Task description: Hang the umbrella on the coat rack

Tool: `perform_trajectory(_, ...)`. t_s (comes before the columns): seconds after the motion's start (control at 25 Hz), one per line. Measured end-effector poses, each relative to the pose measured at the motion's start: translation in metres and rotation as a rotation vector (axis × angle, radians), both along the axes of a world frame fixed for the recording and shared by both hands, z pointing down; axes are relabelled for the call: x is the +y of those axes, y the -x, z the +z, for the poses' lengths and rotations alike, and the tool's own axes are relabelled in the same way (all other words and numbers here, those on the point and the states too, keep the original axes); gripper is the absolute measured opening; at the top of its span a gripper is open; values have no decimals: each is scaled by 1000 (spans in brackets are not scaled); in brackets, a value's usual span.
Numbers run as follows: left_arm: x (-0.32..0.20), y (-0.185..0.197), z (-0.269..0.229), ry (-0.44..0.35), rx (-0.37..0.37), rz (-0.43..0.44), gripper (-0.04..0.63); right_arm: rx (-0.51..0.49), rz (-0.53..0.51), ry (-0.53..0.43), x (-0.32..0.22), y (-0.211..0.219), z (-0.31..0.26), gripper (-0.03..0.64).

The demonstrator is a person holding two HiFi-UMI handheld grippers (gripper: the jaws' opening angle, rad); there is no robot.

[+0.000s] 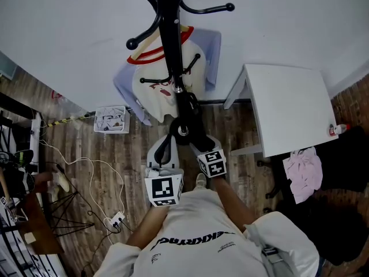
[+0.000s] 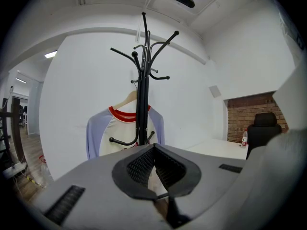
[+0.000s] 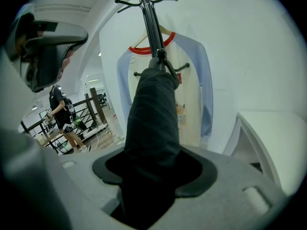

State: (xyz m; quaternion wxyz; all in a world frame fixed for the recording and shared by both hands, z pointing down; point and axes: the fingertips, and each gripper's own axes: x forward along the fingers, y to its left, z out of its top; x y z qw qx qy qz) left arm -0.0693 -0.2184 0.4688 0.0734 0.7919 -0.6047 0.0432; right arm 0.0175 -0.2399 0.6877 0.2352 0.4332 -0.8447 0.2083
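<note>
A folded black umbrella (image 1: pixel 187 111) (image 3: pixel 153 114) points up toward the black coat rack (image 1: pixel 170 33) (image 2: pixel 143 90) (image 3: pixel 152 18). Its far end sits against the pole by a lower hook (image 3: pixel 168 72). My right gripper (image 1: pixel 194 141) (image 3: pixel 153 169) is shut on the umbrella's lower part. A white shirt with lilac sleeves and a red collar (image 1: pixel 153 91) (image 2: pixel 112 133) (image 3: pixel 192 80) hangs on the rack behind it. My left gripper (image 1: pixel 168 138) (image 2: pixel 152 150) is just left of the umbrella, below the rack; its pads meet at the tips and hold nothing.
A white table (image 1: pixel 288 105) (image 3: pixel 273 128) stands right of the rack with a small bottle (image 1: pixel 339 129) at its far corner. A pink cloth (image 1: pixel 304 172) lies beside it. On the floor at left are a white box (image 1: pixel 111 120) and a power strip with cables (image 1: pixel 115 219). A person (image 3: pixel 60 111) stands far behind.
</note>
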Motion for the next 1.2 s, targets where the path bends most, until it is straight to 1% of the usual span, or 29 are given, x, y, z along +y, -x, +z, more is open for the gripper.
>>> perform_trajectory(0.28, 1, 5, 4, 8, -6, -14, -2, 11, -7, 14, -8, 8, 16, 259)
perform_trajectory(0.68, 5, 17, 7, 20, -22, -50, -3, 67, -51, 43, -34, 22, 46, 261)
perform_trajectory(0.96, 7, 21, 4, 16, -28, -67, -2, 99, -77, 38, -57, 33, 57, 261)
perform_trajectory(1.2, 11, 32, 11, 32, -37, -102, -3, 90, -82, 27, -74, 40, 64, 262)
